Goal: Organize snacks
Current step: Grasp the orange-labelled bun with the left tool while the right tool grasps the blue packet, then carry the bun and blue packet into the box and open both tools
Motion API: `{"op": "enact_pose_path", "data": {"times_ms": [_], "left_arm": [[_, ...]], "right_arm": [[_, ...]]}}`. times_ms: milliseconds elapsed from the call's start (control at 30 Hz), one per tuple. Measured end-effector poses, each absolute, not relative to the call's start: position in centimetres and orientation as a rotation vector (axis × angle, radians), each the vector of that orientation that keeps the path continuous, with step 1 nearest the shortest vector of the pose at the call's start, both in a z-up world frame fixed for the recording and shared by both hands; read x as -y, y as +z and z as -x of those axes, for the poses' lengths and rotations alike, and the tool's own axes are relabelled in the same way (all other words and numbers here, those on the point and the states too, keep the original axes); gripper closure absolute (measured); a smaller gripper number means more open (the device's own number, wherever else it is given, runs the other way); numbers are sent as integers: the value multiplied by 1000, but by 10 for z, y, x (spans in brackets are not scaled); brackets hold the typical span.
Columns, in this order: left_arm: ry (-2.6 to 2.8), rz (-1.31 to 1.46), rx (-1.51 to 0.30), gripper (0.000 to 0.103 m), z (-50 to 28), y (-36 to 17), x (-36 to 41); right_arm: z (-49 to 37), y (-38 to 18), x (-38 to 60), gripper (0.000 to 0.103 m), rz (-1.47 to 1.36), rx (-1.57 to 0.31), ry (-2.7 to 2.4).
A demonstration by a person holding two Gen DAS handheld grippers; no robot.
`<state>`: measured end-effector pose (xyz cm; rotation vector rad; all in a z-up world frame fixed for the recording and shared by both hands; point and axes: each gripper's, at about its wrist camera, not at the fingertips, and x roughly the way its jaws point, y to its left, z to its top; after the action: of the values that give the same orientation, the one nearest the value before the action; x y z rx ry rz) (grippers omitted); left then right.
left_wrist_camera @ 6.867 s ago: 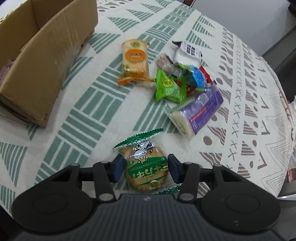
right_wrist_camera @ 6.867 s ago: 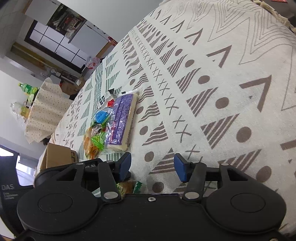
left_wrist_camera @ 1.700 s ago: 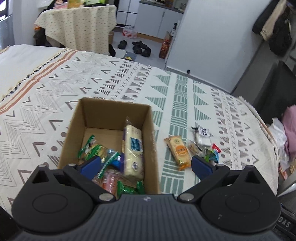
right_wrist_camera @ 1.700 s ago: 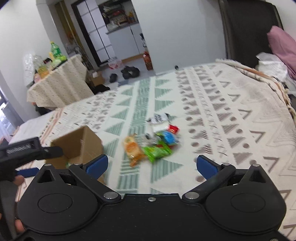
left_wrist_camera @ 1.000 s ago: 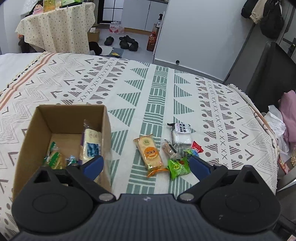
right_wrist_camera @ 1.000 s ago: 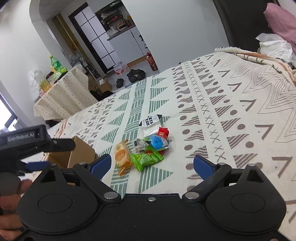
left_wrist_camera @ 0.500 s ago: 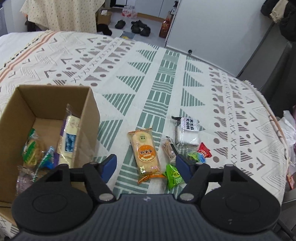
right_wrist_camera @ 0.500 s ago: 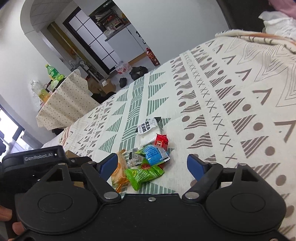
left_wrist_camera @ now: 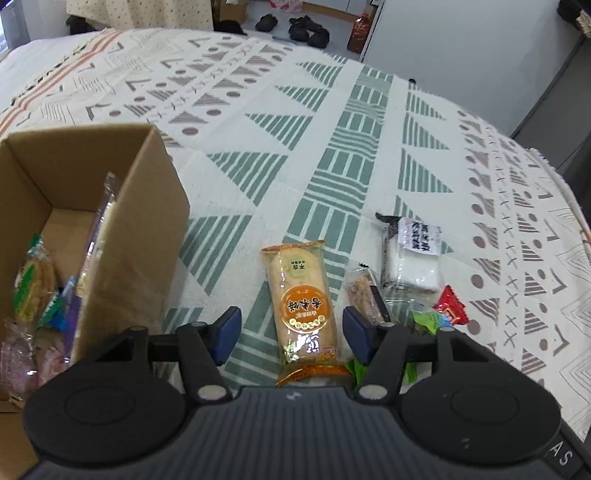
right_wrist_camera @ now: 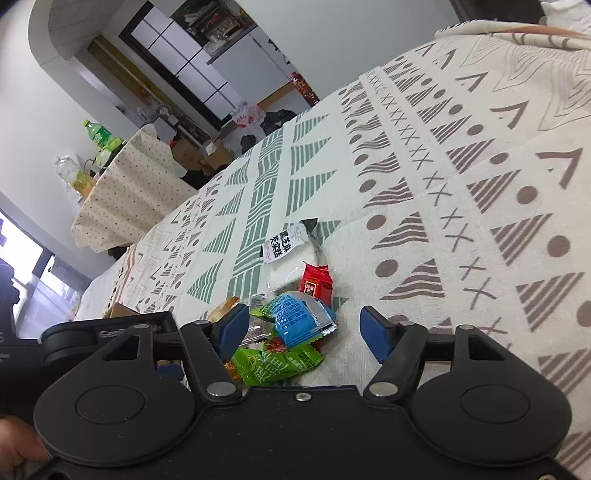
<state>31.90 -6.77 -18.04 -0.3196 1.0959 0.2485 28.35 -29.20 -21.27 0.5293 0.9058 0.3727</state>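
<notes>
An orange-labelled cracker pack (left_wrist_camera: 301, 295) lies flat on the patterned bedspread (left_wrist_camera: 351, 147), between the fingers of my left gripper (left_wrist_camera: 293, 336). Its jaws are closing, with gaps still on both sides of the pack. Left of it stands an open cardboard box (left_wrist_camera: 122, 240) holding several snacks. In the right wrist view a blue packet (right_wrist_camera: 299, 321) and a green packet (right_wrist_camera: 277, 363) sit between the fingers of my right gripper (right_wrist_camera: 304, 332). Those jaws are closing too and touch nothing. A red packet (right_wrist_camera: 314, 282) and a white black-labelled pack (right_wrist_camera: 284, 243) lie just beyond.
A small brown snack (left_wrist_camera: 364, 291) lies beside the cracker pack. The left gripper's body (right_wrist_camera: 110, 332) shows at the left of the right wrist view. Beyond the bed are a dotted-cloth table (right_wrist_camera: 129, 192) with bottles and shoes (left_wrist_camera: 295, 27) on the floor.
Both grippers have dropped closer to the snack pile and their jaws have narrowed. The cracker pack now sits between the left fingers, the blue and green packets between the right ones.
</notes>
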Motion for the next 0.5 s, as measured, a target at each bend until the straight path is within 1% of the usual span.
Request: {"op": "enact_pose_path", "data": {"times_ms": [100,167,233,267,300,367,400,433,500], "left_arm": [[261,331,-1112,47,-325,-188,67],[271,333,-1117,49,-327,-192,68],[278,336,-1125,49,-330,-196,67],[280,339,-1130,49,-331,-198,67],[284,334,-1131,51,-331,-199,68],[284,324,-1131,61,-331,-198,69],[275,329,-1133,69,-331,-197,69],[273,329,-1134,69,-331,-196,69],[281,318,-1126,69,-328,-193,68]], "right_arm": [[-290,-218,288,46,-530,-920,385],[-294,-221,287,51,-538,-931,392],[-297,-224,286,53,-541,-940,398],[-299,-224,284,55,-541,-945,405],[-300,-225,283,55,-540,-949,411],[-301,-226,280,58,-532,-961,420],[-300,-225,279,59,-526,-964,426],[-299,-225,278,61,-519,-965,433],[-297,-222,275,62,-506,-960,450]]}}
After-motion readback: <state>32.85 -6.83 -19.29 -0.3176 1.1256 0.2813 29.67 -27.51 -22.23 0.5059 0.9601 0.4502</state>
